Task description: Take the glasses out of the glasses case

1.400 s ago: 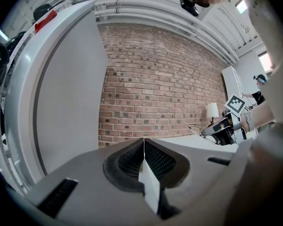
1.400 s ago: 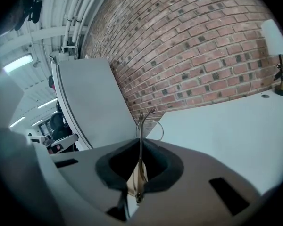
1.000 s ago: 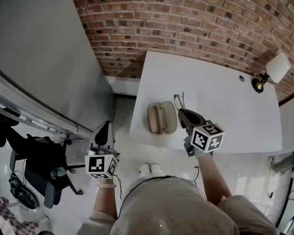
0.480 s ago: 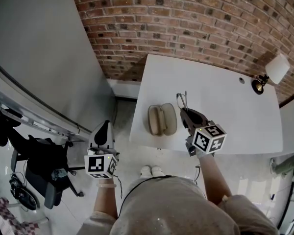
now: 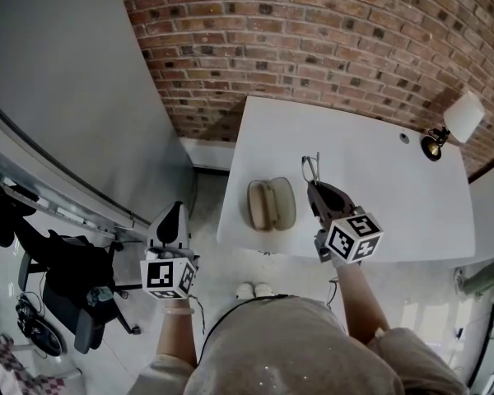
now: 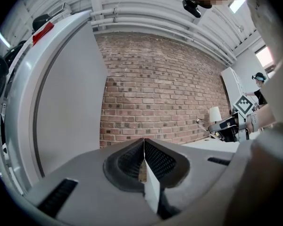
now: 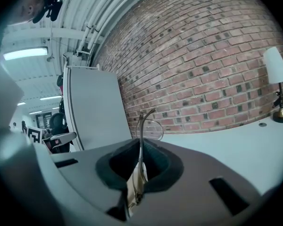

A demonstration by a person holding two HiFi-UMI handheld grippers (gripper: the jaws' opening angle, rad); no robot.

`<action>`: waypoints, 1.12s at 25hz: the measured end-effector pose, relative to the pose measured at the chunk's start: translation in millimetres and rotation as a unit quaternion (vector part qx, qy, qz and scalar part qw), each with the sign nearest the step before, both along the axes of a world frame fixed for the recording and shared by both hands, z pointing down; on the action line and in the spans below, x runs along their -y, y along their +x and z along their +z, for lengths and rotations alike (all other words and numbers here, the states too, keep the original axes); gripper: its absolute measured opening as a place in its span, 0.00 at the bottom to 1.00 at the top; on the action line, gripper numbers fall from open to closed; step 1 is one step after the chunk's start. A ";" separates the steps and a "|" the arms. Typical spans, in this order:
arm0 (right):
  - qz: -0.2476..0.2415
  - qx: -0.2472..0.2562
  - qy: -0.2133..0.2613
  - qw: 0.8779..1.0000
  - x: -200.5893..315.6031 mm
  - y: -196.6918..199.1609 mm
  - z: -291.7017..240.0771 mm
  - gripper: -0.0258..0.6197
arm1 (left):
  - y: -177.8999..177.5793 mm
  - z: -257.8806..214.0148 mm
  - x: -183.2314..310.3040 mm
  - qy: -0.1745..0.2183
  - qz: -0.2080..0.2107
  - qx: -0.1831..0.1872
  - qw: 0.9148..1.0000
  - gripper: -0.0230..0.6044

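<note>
A beige glasses case (image 5: 271, 203) lies open and empty near the front left edge of the white table (image 5: 370, 151). My right gripper (image 5: 313, 181) hovers just to the right of the case, shut on thin wire-framed glasses (image 5: 311, 168). In the right gripper view the glasses (image 7: 143, 128) stick up from between the closed jaws, one lens visible. My left gripper (image 5: 174, 217) hangs off the table to the left, over the floor; in the left gripper view its jaws (image 6: 144, 161) are shut with nothing between them.
A desk lamp (image 5: 454, 122) stands at the table's far right corner, beside a small hole (image 5: 404, 137) in the top. A brick wall (image 5: 329, 39) runs behind the table. A grey panel (image 5: 58, 97) and a black chair (image 5: 74, 278) stand to the left.
My right gripper has lifted a little with the glasses, which now sit slightly further from the case. The left gripper has stayed where it was.
</note>
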State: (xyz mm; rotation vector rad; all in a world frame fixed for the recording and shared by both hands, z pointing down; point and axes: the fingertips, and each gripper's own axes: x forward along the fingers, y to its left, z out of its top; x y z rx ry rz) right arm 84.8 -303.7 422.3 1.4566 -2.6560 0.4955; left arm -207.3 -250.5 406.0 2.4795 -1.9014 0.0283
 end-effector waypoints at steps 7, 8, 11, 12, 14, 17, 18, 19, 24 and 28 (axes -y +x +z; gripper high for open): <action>0.003 -0.008 0.024 1.000 -0.4 2.6 -6.9 0.07 | -0.7 -2.9 3.5 0.005 0.000 0.001 1.000 0.05; 0.003 -0.010 0.027 1.000 -0.5 2.4 -7.7 0.07 | -0.5 -2.8 4.1 0.005 0.000 0.000 1.000 0.05; 0.002 -0.013 0.035 0.999 -0.7 1.9 -10.2 0.07 | -0.7 -2.5 6.1 0.004 0.001 -0.002 1.000 0.05; 0.003 -0.013 0.037 0.999 -0.8 1.8 -10.6 0.07 | -1.1 -2.3 6.6 0.004 0.001 -0.003 1.000 0.05; 0.003 -0.014 0.040 0.999 -1.0 1.9 -10.6 0.07 | -2.5 -1.7 7.4 0.004 -0.001 -0.006 1.000 0.05; 0.005 -0.015 0.040 0.999 -1.6 2.3 -10.0 0.07 | -4.4 -0.8 8.5 0.003 -0.002 -0.008 1.000 0.05; 0.006 -0.016 0.040 0.999 -1.7 2.6 -9.7 0.07 | -4.8 -0.6 9.0 0.002 -0.002 -0.008 1.000 0.05; 0.006 -0.017 0.040 0.999 -1.6 2.9 -9.5 0.07 | -5.1 -0.4 9.6 0.002 -0.002 -0.009 1.000 0.05; 0.009 -0.019 0.041 0.999 -0.8 4.1 -8.2 0.07 | -6.2 1.0 11.8 0.001 -0.002 -0.010 1.000 0.05; 0.010 -0.021 0.040 0.999 0.2 4.7 -7.1 0.07 | -6.5 2.7 12.7 0.000 -0.002 -0.010 1.000 0.05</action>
